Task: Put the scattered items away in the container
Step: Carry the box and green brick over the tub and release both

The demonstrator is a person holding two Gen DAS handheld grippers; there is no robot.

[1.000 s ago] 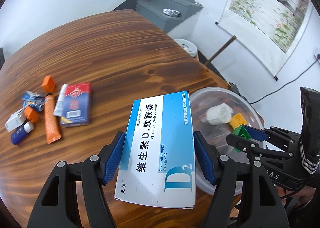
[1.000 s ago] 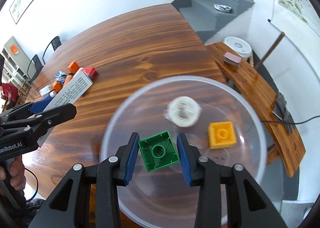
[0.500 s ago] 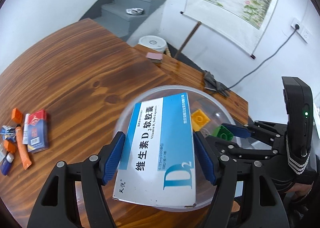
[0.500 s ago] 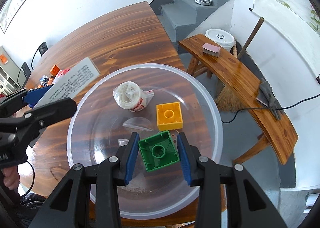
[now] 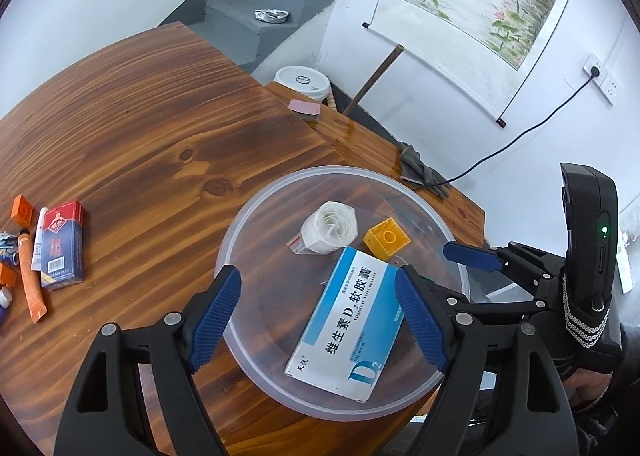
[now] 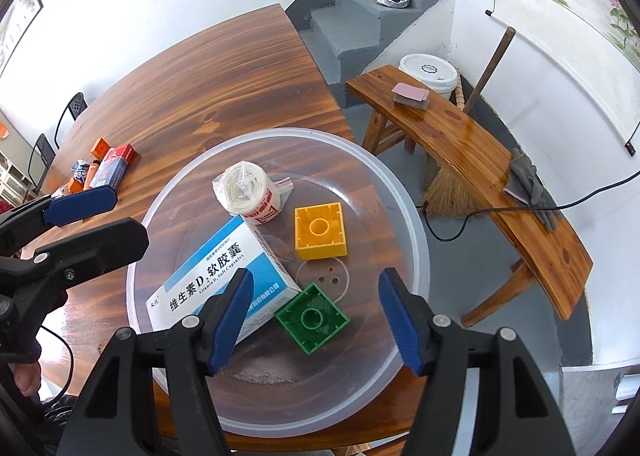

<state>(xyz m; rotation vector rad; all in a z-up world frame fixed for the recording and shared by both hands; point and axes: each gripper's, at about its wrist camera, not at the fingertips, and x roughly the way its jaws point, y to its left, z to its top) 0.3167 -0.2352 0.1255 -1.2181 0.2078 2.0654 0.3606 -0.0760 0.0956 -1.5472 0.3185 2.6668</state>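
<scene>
Clear plastic bowl (image 6: 404, 192), round, at the near corner of the wooden table (image 5: 132, 124). Contents: blue-and-white medicine box (image 6: 216, 276), lying flat, one corner touching the green block (image 6: 313, 318); yellow block (image 6: 320, 231), hollow side up, just beside the box; white roll in a clear bag (image 6: 248, 196), at the far side, touching the box end.

Left gripper (image 5: 318, 324): above the bowl, jaws opening and wide apart, the box lying below and between them, untouched by the pads.

Right gripper (image 6: 316, 316): above the bowl, jaws opening, the green block lying between them, clear of both pads.

Loose items on the table, well apart from the bowl: red-and-blue packet (image 5: 62, 244), orange tube (image 5: 30, 280), orange block (image 5: 23, 210), small white tube beside the packet.

Beyond the table: wooden bench (image 6: 480, 160), broom (image 6: 448, 196), white bucket (image 6: 428, 70).
</scene>
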